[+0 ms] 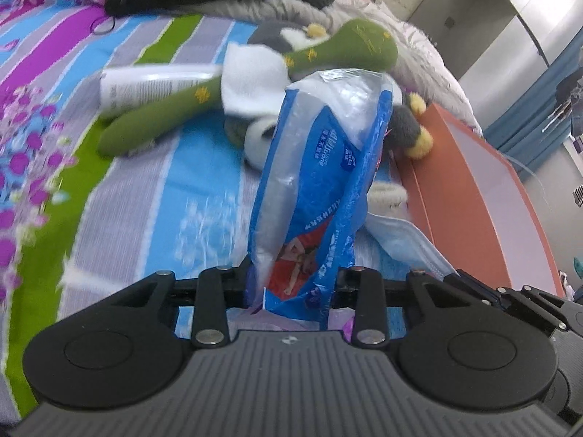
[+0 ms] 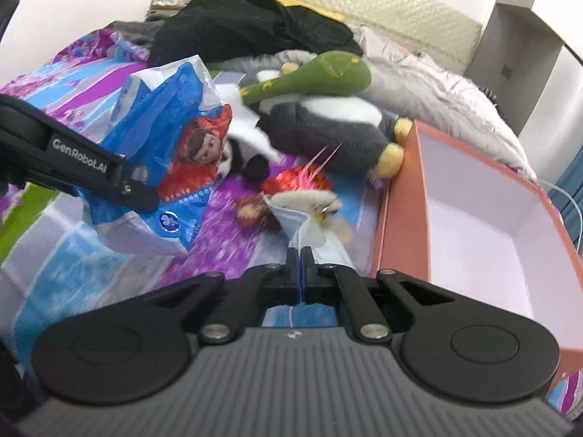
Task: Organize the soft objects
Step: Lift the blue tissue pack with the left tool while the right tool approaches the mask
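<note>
Two handheld grippers work above a bed covered by one striped floral sheet (image 1: 153, 189) in purple, blue, green and grey. The landmark is one open orange cardboard box with a white inside (image 2: 484, 218), resting on the sheet.

The left gripper (image 1: 291, 284) has its jaws pressed against the two sides of one crinkly blue and clear plastic tissue pack with a red picture panel (image 1: 313, 182), holding it upright, clear of the sheet and well to the left of the box. In the right wrist view the same pack (image 2: 175, 153) hangs left of the box with the left gripper's black finger across it.

The right gripper (image 2: 301, 266) has its jaws nearly together, with only a thin blue edge between them. That edge seems to belong to one pale blue pleated face mask (image 2: 291, 218), which lies just left of the box's near corner; the grip itself cannot be told for sure.

Left of the box, soft things lie crowded together: one grey and white plush penguin with yellow feet (image 2: 328, 134) touching the box wall, one long green plush toy with yellow marks (image 2: 328, 73) draped over the penguin, one small black and white panda plush (image 2: 240, 156), and one red ornament with pink feathers (image 2: 298, 182). One white tube with printed text (image 1: 145, 87) lies far left of the box. Behind them sits one black garment (image 2: 247, 25).
</note>
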Tool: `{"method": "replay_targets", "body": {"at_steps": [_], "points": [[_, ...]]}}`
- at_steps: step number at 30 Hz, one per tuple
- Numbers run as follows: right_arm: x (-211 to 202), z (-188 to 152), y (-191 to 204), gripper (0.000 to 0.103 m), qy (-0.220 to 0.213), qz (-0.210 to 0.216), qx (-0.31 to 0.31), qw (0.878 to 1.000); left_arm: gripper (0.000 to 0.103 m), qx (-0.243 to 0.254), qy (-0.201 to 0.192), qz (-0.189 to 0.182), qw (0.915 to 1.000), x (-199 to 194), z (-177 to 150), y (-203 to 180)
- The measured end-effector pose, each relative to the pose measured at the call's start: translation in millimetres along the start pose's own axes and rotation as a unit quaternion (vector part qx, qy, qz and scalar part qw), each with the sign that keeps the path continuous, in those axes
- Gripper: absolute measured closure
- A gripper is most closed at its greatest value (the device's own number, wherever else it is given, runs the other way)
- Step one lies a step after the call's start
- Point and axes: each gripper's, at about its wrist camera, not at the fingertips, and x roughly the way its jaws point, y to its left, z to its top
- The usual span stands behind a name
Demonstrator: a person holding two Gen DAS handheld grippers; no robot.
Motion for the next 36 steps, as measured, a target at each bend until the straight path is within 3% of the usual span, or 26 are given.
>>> {"method": "replay_targets", "body": {"at_steps": [10,13,14,19,21,25,29,36], "points": [[4,-31,20,0.095,0.076,0.107,0.060,0.990,0.062,-0.021,0.055,0.031,0.9978,3,-36,18],[4,-27,13,0.055,0.066,0.108,0.079,0.989,0.062,-0.024,0.054,0.035,0.9977,6,-35,22],[3,-25,9,0.053,0.054,0.110,0.085,0.989,0.062,-0.024,0.053,0.035,0.9977,7,-34,22],[12,-11,-10,0.053,0.022,0.094,0.099,0.990,0.062,-0.026,0.052,0.038,0.9975,15,-28,28],[21,-7,-16,0.054,0.015,0.081,0.101,0.991,0.056,-0.025,0.053,0.038,0.9976,19,-25,27],[50,-1,-26,0.079,0.033,0.074,0.112,0.990,0.048,-0.030,0.050,0.033,0.9978,21,-22,29],[72,-2,-28,0.080,0.052,0.088,0.112,0.988,0.040,-0.029,0.043,0.029,0.9983,23,-18,30],[88,-8,-22,0.082,0.065,0.117,0.115,0.984,0.040,-0.022,0.046,0.025,0.9984,35,-17,28]]}}
